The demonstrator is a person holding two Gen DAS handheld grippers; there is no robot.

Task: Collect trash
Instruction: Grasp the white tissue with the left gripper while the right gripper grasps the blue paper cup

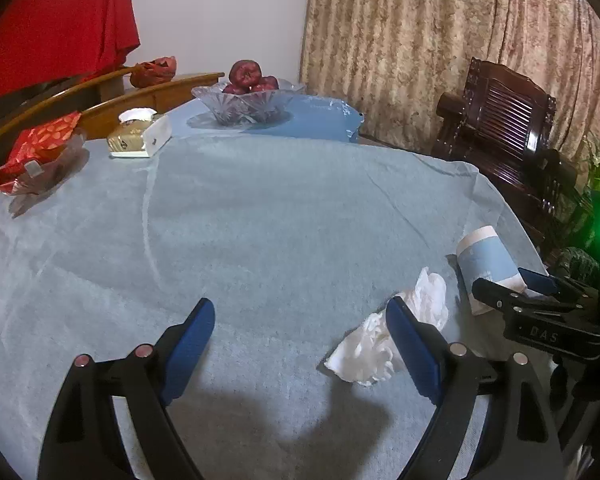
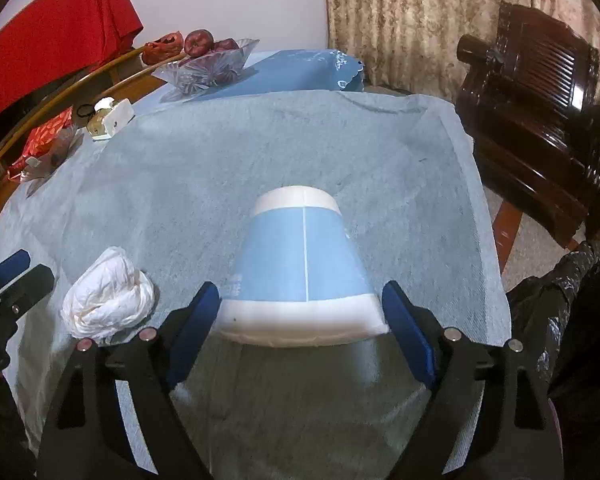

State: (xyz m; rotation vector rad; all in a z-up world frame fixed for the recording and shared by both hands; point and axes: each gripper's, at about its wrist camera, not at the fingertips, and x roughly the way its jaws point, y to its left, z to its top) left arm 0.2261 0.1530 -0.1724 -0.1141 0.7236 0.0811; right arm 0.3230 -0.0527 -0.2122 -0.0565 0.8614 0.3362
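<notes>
Two grippers spread wide: right gripper [image 2: 300,312] straddles tipped blue-and-white paper cup [image 2: 300,268], pads apart from it; left gripper [image 1: 300,332] beside crumpled white tissue [image 1: 400,328], over pale-blue tablecloth [image 1: 260,220].

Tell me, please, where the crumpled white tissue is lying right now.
The crumpled white tissue lies on the blue tablecloth, just left of the blue-and-white paper cup, near the table's front edge.

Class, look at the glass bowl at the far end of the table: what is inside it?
The glass bowl holds dark red apples, one piled on top. The lower ones are partly hidden by the cut-glass wall, so the exact count cannot be told.
</notes>
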